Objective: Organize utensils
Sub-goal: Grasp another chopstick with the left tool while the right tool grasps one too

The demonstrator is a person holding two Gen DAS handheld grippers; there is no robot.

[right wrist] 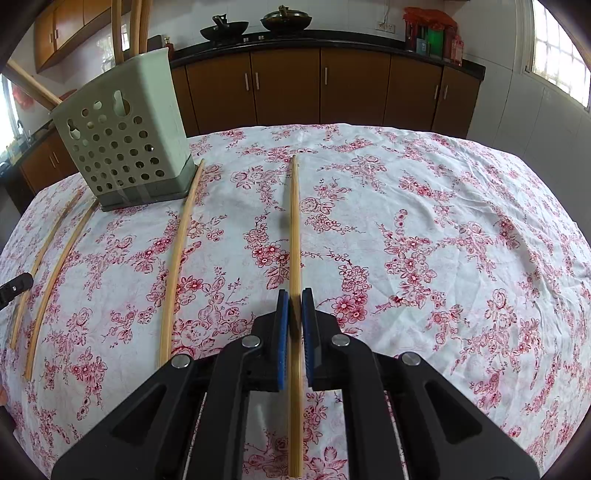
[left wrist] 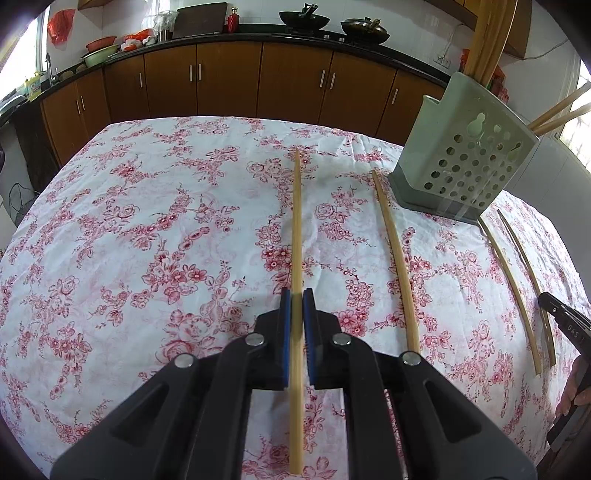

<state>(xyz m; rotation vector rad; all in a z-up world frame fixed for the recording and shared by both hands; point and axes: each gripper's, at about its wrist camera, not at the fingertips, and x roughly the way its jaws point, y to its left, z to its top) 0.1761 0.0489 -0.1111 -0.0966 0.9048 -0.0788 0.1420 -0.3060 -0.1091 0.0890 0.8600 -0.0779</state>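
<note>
Desk cover: white cloth with red flowers (left wrist: 166, 229), wrinkled.
Far wall: brown cabinets (right wrist: 284, 88) under a black counter.
Counter top: two dark woks (left wrist: 304, 18).
Far left: basins (left wrist: 99, 50).

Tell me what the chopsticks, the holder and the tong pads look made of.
Chopsticks: likely bamboo or wood, pale tan, matte, faint grain.
Holder: moulded plastic, grey-green, dull, punched with round holes.
Pads on the right tongs: blue, ribbed, probably rubber.
</note>
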